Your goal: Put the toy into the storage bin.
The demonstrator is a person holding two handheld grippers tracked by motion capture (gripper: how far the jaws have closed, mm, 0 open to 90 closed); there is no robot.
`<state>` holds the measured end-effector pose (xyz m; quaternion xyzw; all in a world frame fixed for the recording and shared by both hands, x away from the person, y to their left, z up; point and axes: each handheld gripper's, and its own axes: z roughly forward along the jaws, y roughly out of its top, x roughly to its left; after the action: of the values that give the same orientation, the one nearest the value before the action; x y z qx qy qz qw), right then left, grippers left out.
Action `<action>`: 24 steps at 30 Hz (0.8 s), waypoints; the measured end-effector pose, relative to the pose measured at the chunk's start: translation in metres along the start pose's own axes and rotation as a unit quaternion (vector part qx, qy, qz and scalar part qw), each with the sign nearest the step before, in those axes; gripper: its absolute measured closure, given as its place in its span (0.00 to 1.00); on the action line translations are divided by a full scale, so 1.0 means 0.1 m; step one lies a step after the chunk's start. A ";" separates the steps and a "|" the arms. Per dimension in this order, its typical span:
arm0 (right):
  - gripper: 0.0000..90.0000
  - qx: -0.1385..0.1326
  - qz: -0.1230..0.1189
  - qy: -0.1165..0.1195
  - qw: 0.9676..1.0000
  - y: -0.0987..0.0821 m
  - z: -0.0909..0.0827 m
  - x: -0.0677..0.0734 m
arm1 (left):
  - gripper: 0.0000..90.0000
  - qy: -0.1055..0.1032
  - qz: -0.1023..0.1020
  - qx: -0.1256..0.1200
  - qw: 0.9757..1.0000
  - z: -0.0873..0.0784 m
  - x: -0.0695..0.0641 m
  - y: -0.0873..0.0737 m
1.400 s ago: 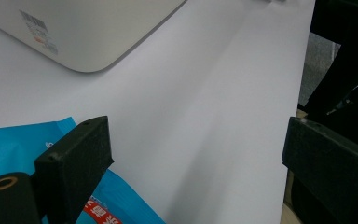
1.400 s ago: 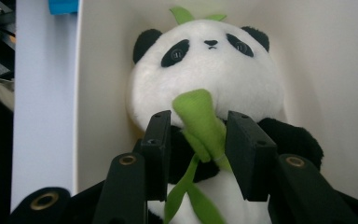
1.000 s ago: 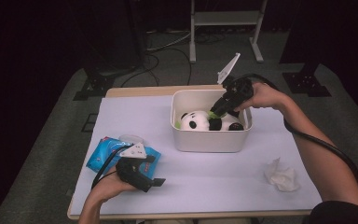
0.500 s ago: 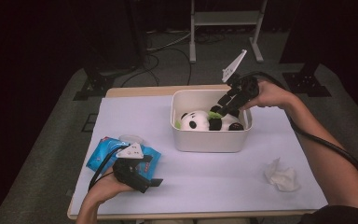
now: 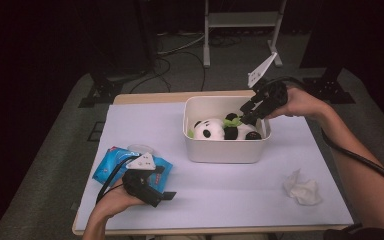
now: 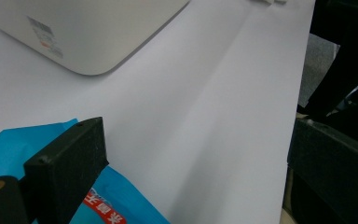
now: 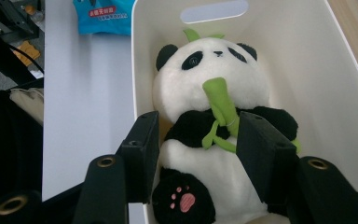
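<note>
Below right gripper [image 7: 196, 154], panda [image 7: 209, 93], in bin [image 7: 335, 93]

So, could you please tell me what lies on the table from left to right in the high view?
Blue wipes packet → left gripper → white bin holding the panda plush → crumpled tissue.

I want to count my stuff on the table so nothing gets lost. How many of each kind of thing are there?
Plush panda: 1
White bin: 1
Blue wipes pack: 1
Crumpled tissue: 1
Total: 4
</note>
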<state>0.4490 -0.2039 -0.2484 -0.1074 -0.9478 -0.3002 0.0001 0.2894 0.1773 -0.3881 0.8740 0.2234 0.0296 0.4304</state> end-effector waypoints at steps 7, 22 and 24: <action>0.53 -0.012 0.007 -0.004 1.000 -0.11 -0.11 0.05 | 0.04 -0.003 0.001 0.002 1.000 0.03 0.01 0.01; 0.53 -0.014 0.009 -0.011 1.000 -0.25 -0.23 0.17 | 0.04 -0.003 -0.003 0.003 1.000 0.04 -0.03 -0.01; 0.53 -0.016 0.010 -0.011 1.000 -0.28 -0.25 0.19 | 0.04 -0.004 -0.002 0.005 1.000 0.04 -0.03 -0.02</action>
<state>0.4227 -0.2367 -0.2429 -0.1199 -0.9416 -0.3145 -0.0096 0.2869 0.1737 -0.3919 0.8758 0.2235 0.0239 0.4271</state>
